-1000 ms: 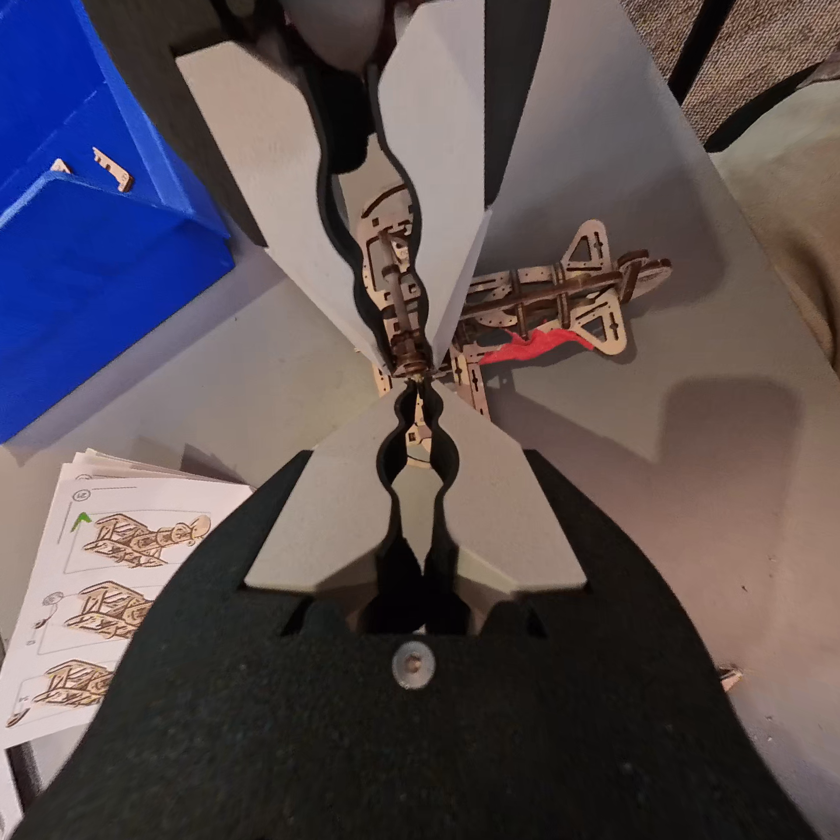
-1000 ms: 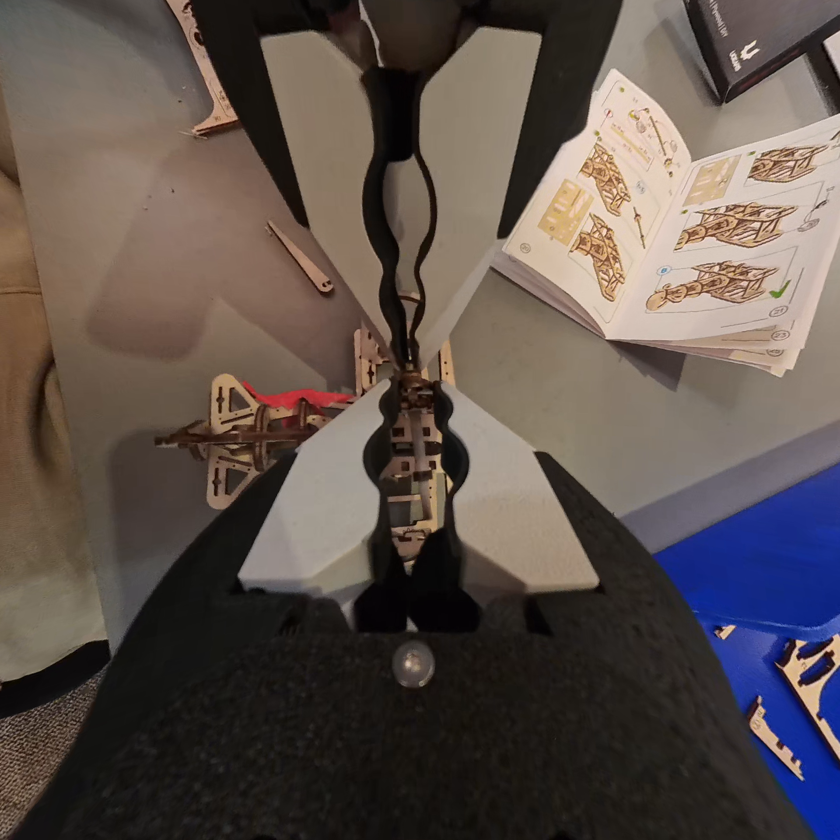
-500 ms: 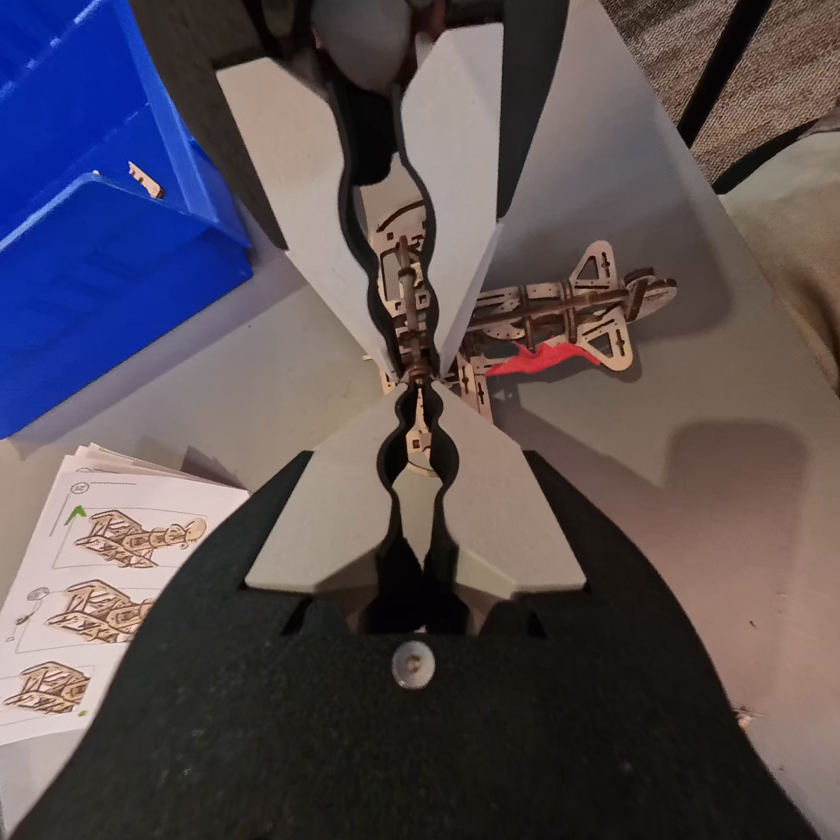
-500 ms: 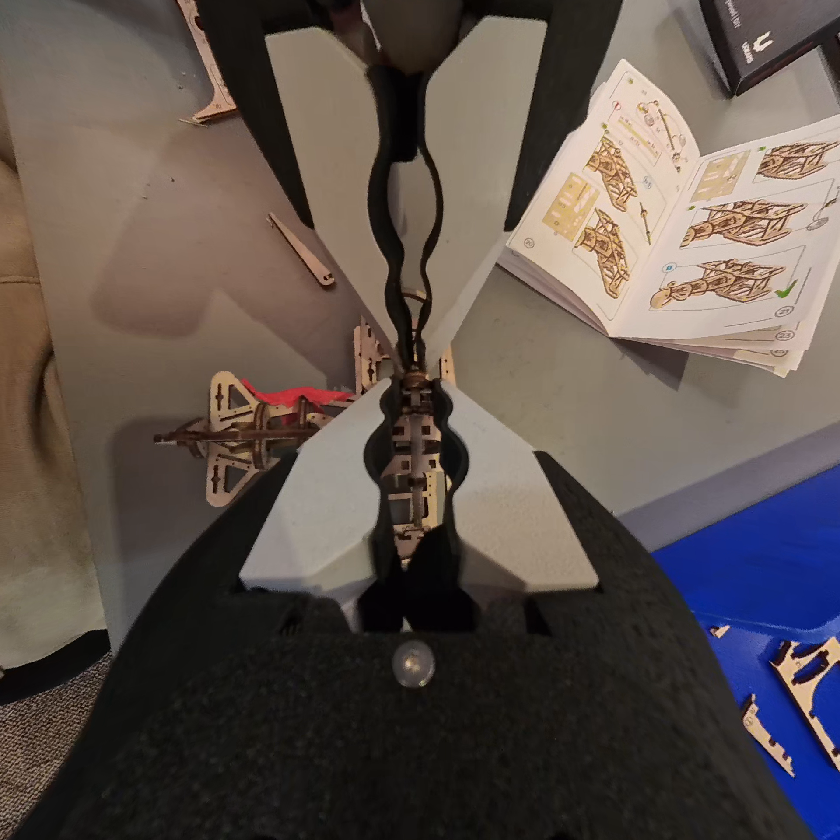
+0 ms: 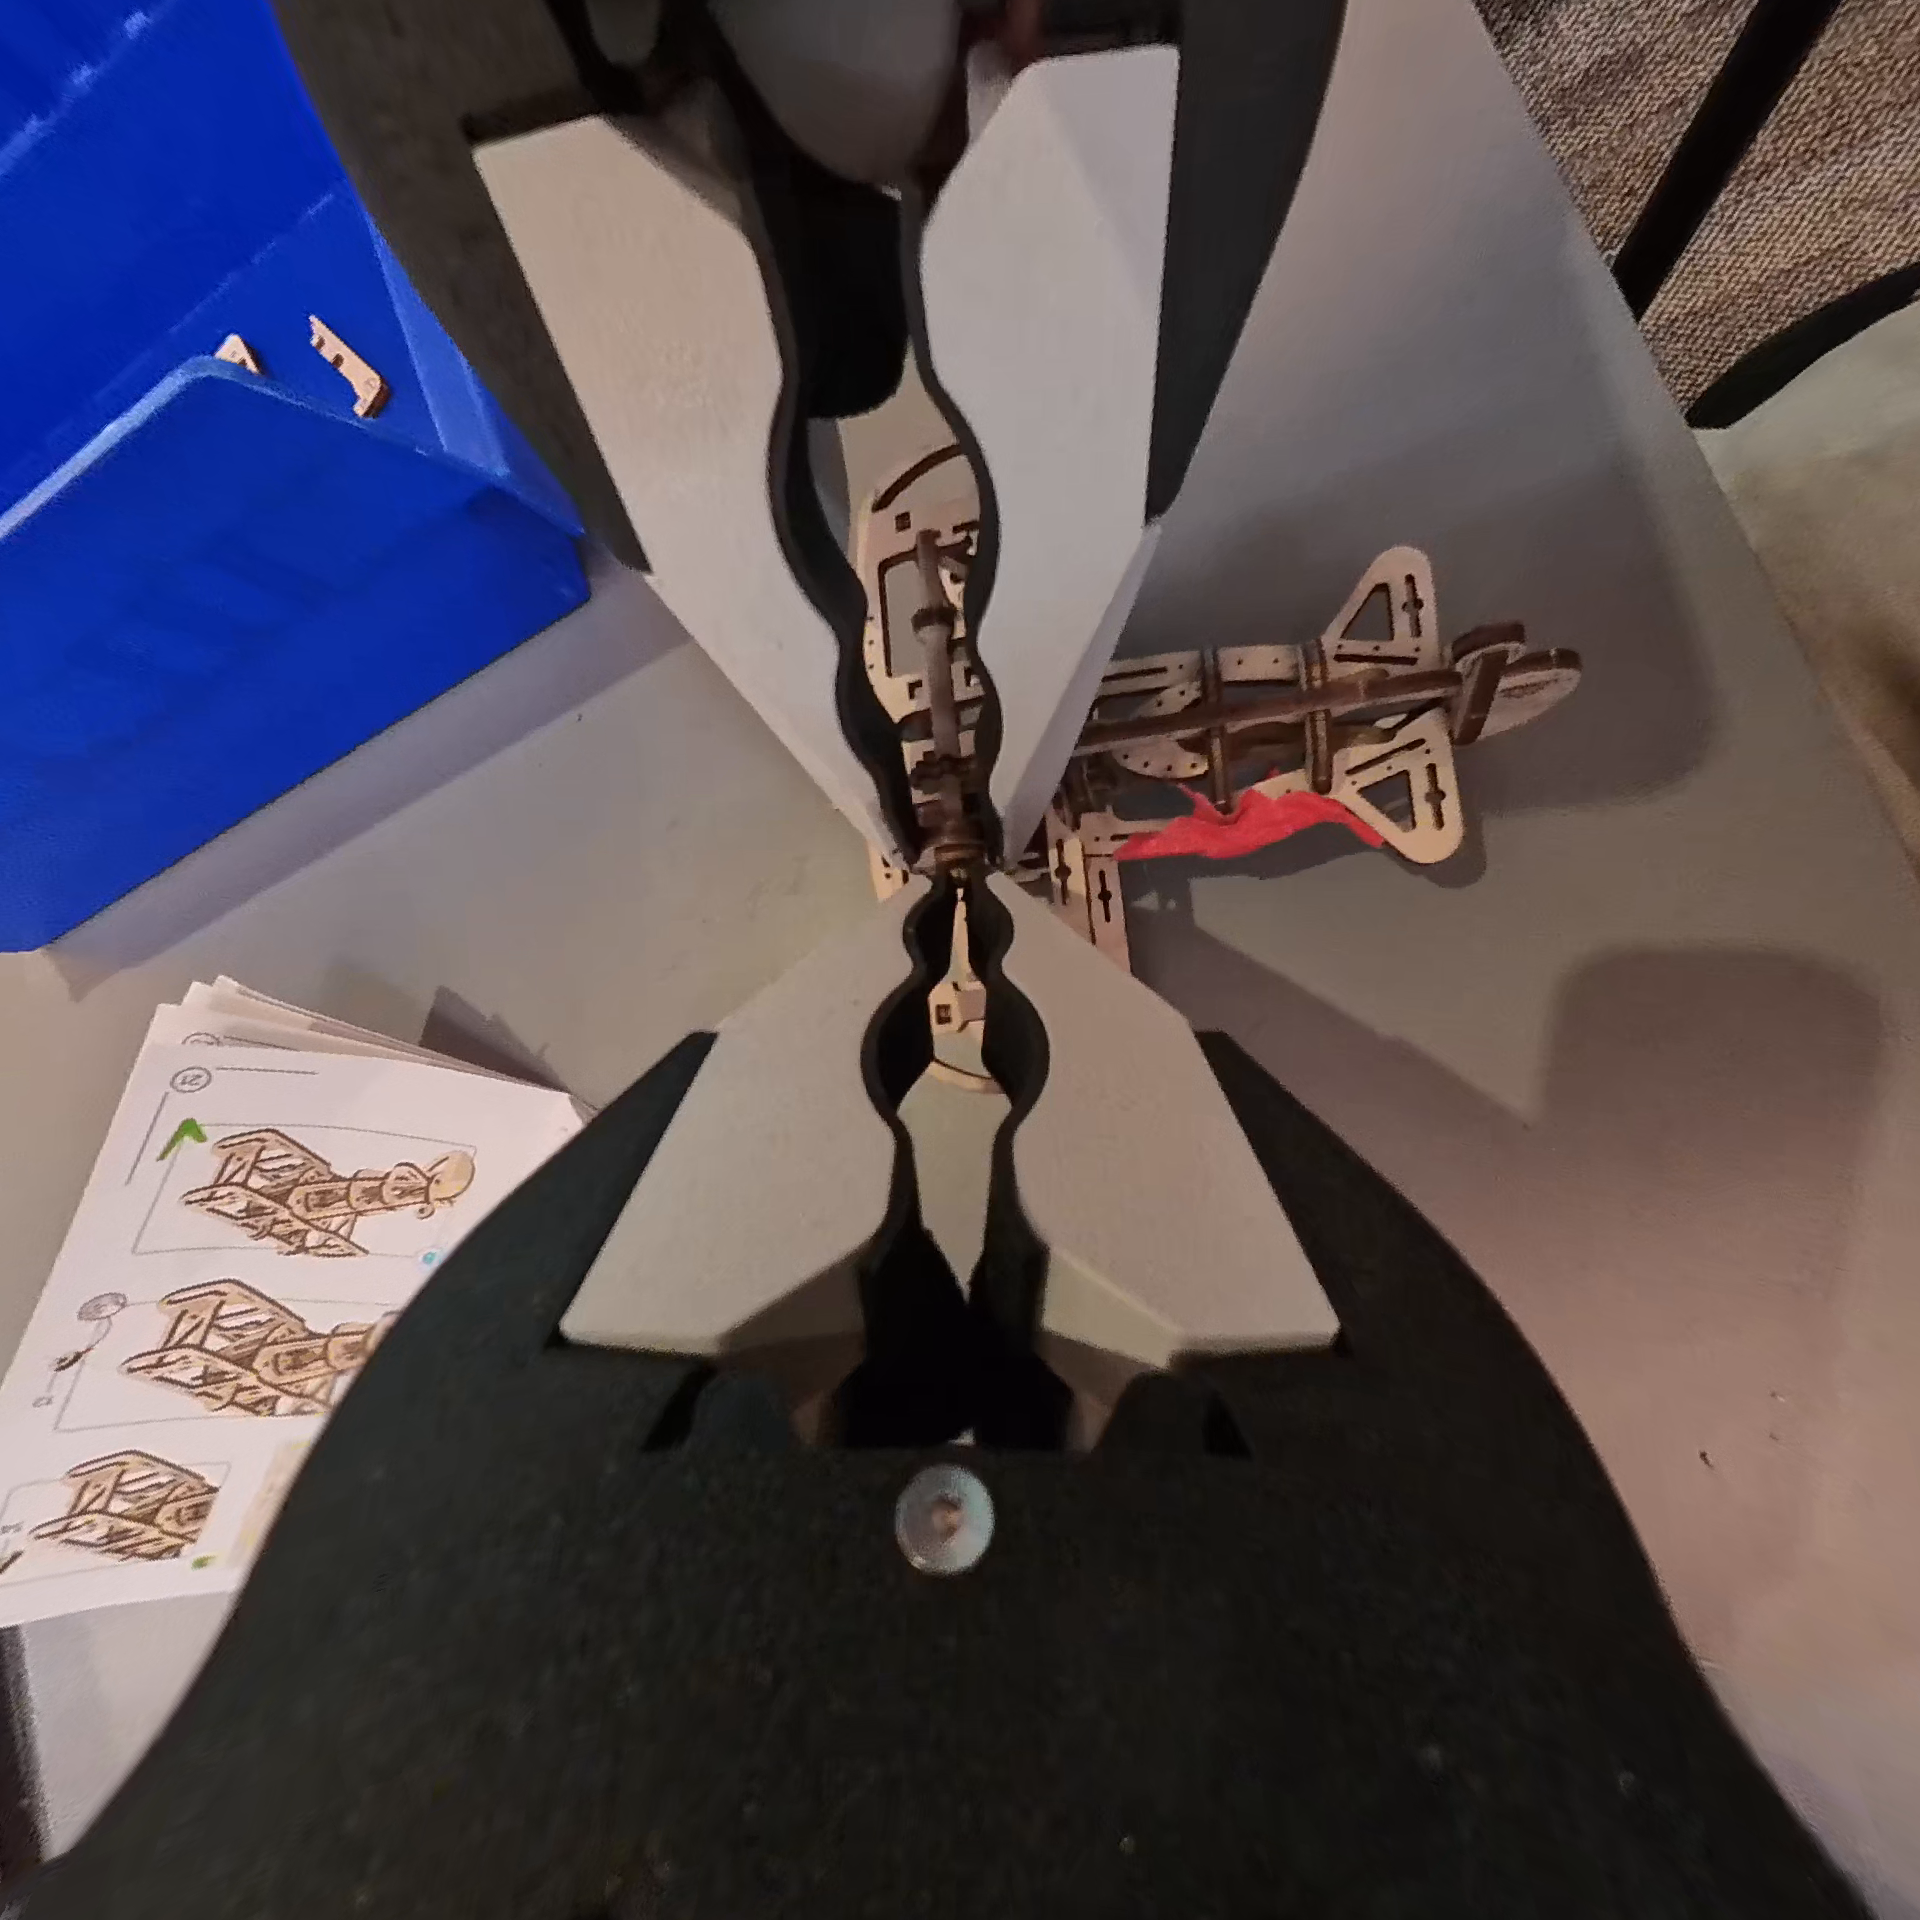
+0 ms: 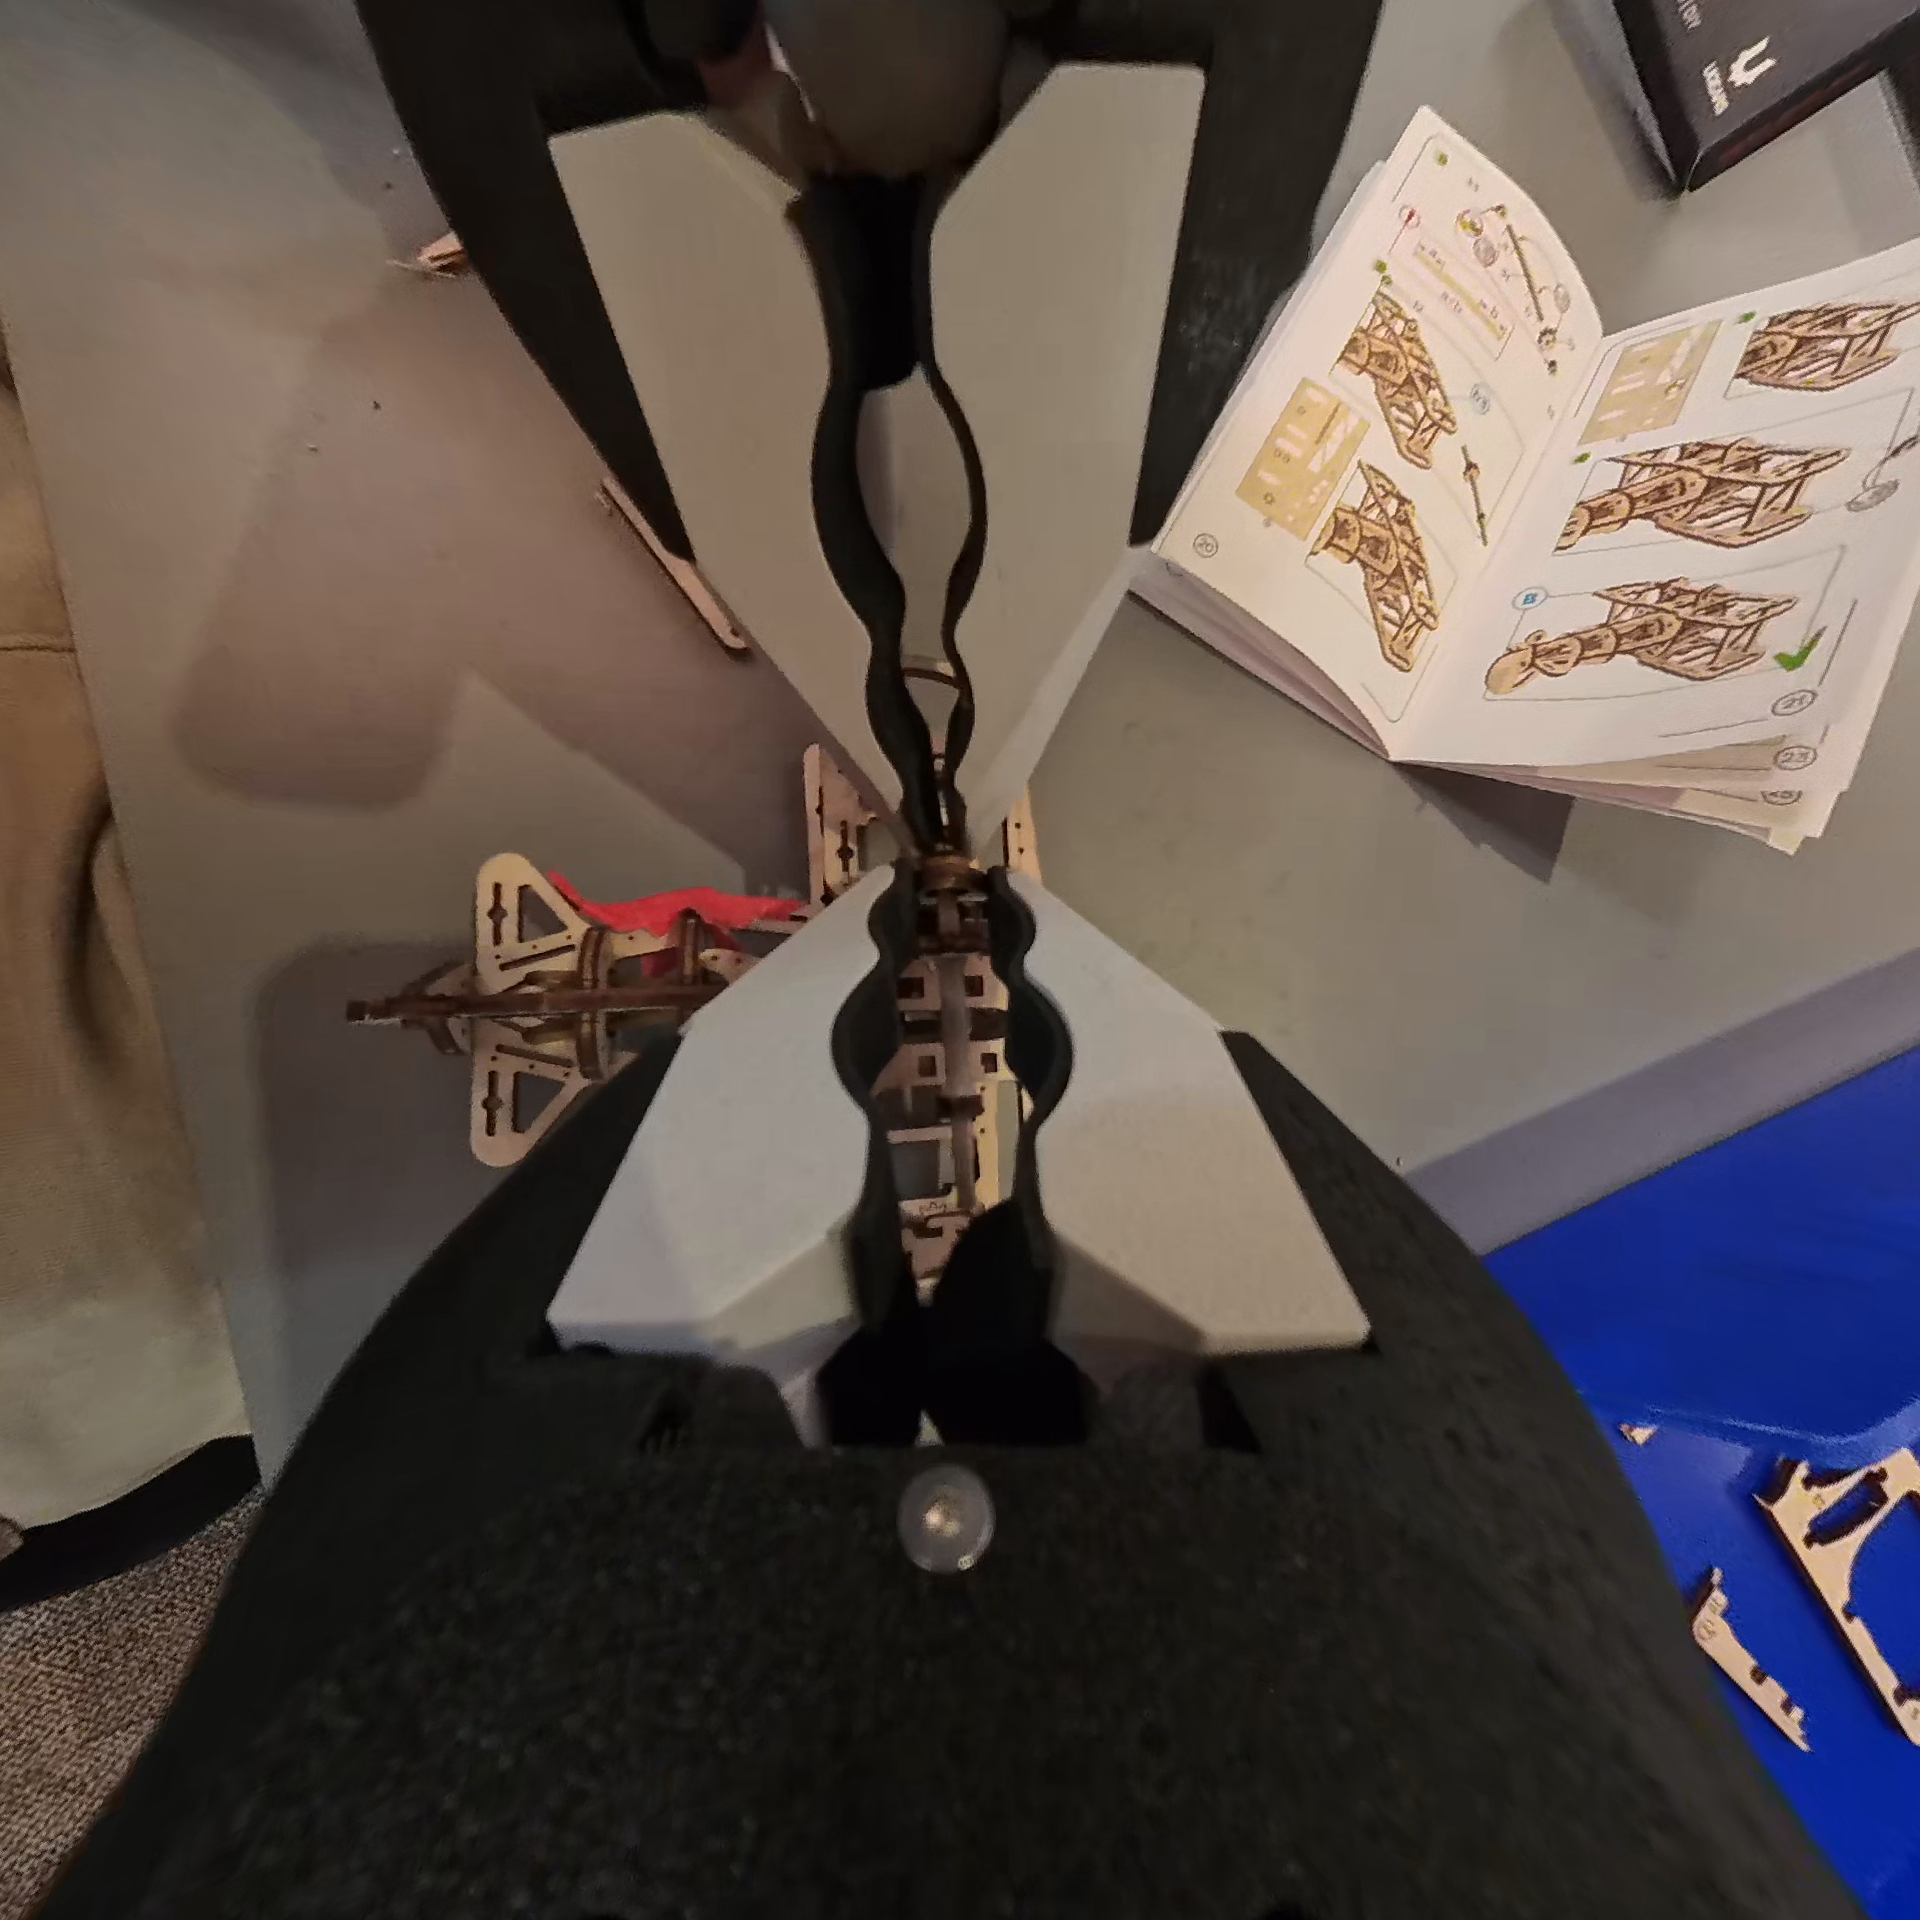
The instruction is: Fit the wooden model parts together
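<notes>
The blue bin (image 5: 260,582) sits at the far left of the tabletop (image 5: 623,831) with small wooden pieces (image 5: 348,369) inside, an open instruction booklet (image 5: 239,1278) lying below it. At centre the left gripper (image 5: 961,914) is clenched on a thin wooden part (image 5: 956,997), tip to tip with the right gripper (image 6: 940,883), which is clenched on the shaft (image 6: 951,997) at the nose of the wooden plane model (image 5: 1299,707). Its tail, with a red strip (image 5: 1236,831), rests on the tabletop to the right
</notes>
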Available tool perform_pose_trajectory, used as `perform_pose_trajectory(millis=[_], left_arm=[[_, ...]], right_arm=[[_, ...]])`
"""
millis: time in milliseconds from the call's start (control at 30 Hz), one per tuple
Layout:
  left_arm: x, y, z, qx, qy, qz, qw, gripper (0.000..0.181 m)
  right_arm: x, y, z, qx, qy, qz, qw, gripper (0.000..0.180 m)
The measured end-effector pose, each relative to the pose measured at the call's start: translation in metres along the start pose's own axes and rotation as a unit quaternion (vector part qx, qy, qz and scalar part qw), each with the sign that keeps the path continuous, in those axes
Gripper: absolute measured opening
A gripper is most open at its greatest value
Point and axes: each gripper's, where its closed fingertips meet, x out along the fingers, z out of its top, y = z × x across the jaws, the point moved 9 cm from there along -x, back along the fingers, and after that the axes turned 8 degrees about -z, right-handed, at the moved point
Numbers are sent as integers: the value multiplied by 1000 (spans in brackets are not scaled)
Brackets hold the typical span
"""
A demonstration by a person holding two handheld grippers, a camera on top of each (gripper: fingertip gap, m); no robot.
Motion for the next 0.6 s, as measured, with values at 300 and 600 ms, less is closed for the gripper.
perform_pose_trajectory(millis=[300, 600], left_arm=[[-2, -1, -3, -33, -34, 4, 999, 0], [-1, -3, -4, -21, -34, 4, 999, 0]], right_arm=[[-1, 2, -1, 7, -5, -10, 1000, 12], [-13, -3, -1, 52, -51, -9, 997, 27]])
